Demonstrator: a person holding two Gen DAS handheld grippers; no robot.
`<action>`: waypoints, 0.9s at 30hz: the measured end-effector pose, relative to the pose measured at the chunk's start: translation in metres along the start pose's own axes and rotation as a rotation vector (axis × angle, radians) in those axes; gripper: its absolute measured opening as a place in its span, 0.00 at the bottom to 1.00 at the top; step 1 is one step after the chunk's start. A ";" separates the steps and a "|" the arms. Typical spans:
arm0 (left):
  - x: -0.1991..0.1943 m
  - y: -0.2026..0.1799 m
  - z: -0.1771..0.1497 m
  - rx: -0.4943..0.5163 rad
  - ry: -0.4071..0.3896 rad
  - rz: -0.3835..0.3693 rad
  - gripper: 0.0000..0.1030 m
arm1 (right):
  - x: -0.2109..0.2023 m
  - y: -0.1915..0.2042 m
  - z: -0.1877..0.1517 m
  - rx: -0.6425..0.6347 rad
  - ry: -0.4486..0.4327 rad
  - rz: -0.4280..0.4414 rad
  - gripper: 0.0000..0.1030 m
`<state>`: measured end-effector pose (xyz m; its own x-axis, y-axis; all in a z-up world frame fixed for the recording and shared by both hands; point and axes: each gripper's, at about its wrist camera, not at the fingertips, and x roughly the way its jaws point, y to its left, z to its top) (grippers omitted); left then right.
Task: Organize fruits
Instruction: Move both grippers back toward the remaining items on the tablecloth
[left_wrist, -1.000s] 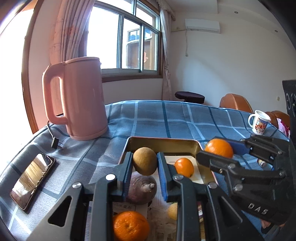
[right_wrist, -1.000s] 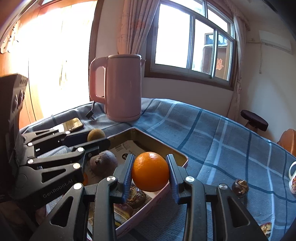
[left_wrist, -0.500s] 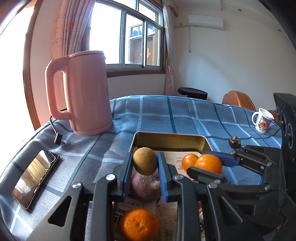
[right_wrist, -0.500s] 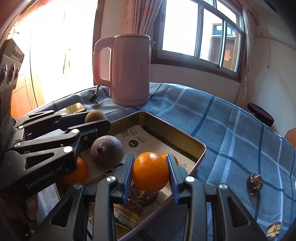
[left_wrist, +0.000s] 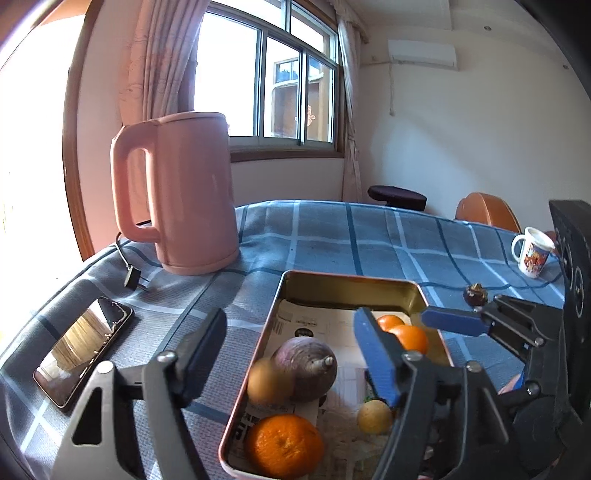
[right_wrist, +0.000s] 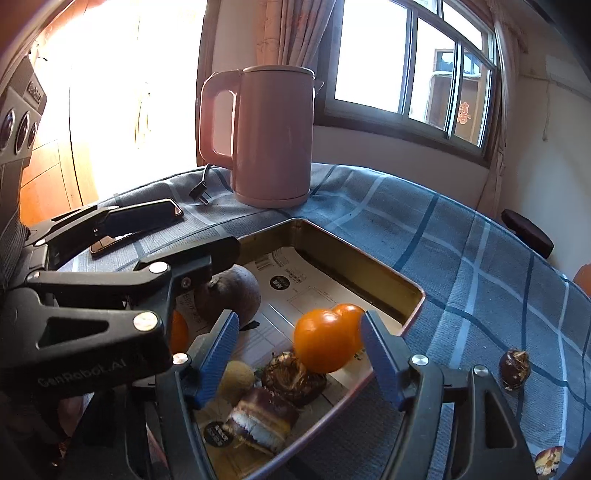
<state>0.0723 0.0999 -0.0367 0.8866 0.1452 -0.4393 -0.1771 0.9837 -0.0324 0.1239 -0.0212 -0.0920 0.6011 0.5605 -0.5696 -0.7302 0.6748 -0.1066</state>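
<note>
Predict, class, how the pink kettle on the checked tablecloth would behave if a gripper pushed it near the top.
The pink kettle is tall over a modest base, so a high push would probably tip it rather than slide it. Its smooth wall looks slippery for fingers; the handle seems the safer hold. Whether it contains water, hence its weight, cannot be seen.

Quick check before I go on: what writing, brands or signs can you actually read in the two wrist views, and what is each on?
"GenRobot.AI": on the left gripper body, in the right wrist view.
Red Chinese character beyond the window: a sign outside.
Paper lining the tray: print too blurred.
Mug: picture only, nothing readable.
</note>
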 end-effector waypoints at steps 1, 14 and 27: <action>-0.002 -0.001 0.001 0.000 -0.005 -0.001 0.73 | -0.004 -0.001 -0.002 -0.011 -0.003 -0.020 0.68; -0.021 -0.078 0.014 0.122 -0.074 -0.119 0.91 | -0.097 -0.137 -0.053 0.200 0.007 -0.343 0.71; 0.008 -0.176 0.018 0.307 0.007 -0.228 0.93 | -0.084 -0.201 -0.101 0.361 0.194 -0.315 0.71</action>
<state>0.1186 -0.0704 -0.0183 0.8853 -0.0807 -0.4580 0.1614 0.9769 0.1399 0.1871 -0.2521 -0.1047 0.6776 0.2271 -0.6995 -0.3441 0.9385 -0.0286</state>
